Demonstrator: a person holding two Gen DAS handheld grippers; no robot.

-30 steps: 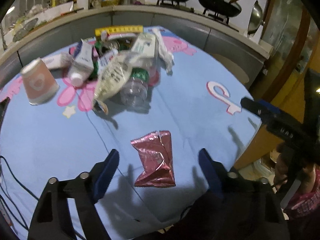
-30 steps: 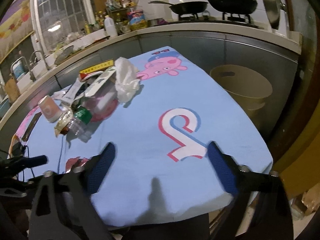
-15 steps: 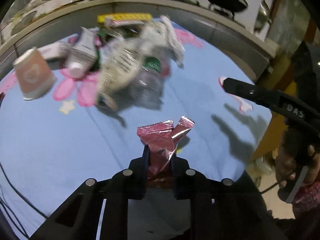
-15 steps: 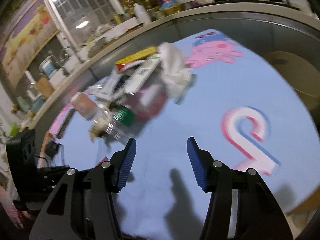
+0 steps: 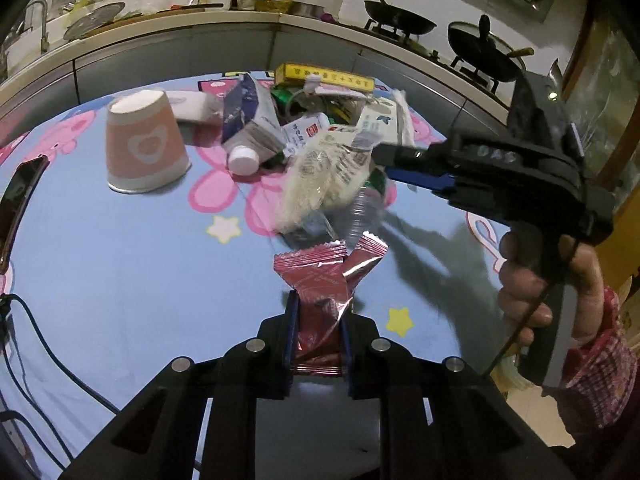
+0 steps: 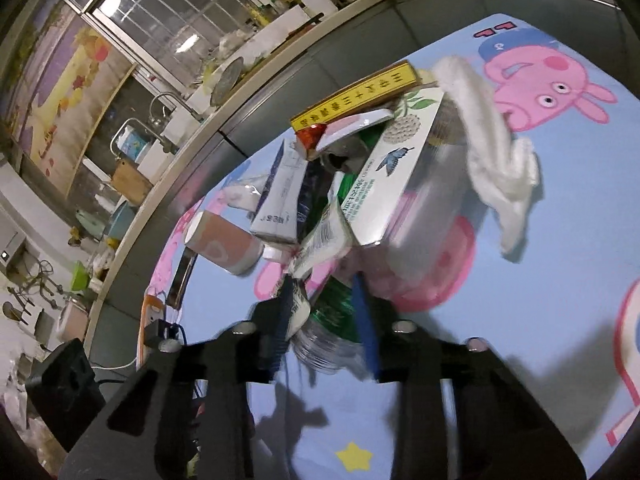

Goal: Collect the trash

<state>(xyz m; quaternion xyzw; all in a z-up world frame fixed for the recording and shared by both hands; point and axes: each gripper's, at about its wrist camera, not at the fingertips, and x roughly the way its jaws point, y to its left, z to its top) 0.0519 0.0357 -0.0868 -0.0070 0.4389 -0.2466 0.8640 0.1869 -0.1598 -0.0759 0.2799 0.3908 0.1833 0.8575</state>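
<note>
My left gripper (image 5: pixel 318 312) is shut on a crinkled pink foil wrapper (image 5: pixel 320 280) and holds it just above the blue cartoon tablecloth (image 5: pixel 120 264). My right gripper (image 6: pixel 324 312) is closed around the clear plastic bottle with a green label (image 6: pixel 334 320) at the near edge of the trash pile; it also shows from the side in the left wrist view (image 5: pixel 416 168). The pile holds a white noodle bag (image 5: pixel 320 172), a carton (image 6: pixel 392 172), a blue-white box (image 5: pixel 248 120), a yellow box (image 6: pixel 356 100) and a crumpled tissue (image 6: pixel 492 152).
An upturned pink paper cup (image 5: pixel 142 148) stands left of the pile. A phone (image 5: pixel 20 200) and a black cable (image 5: pixel 40 344) lie at the table's left edge. A kitchen counter (image 5: pixel 160 40) with bottles and woks runs behind the table.
My left gripper closed on the pink wrapper and lifted it. My right gripper swung left to the pile and narrowed from wide open onto the plastic bottle.
</note>
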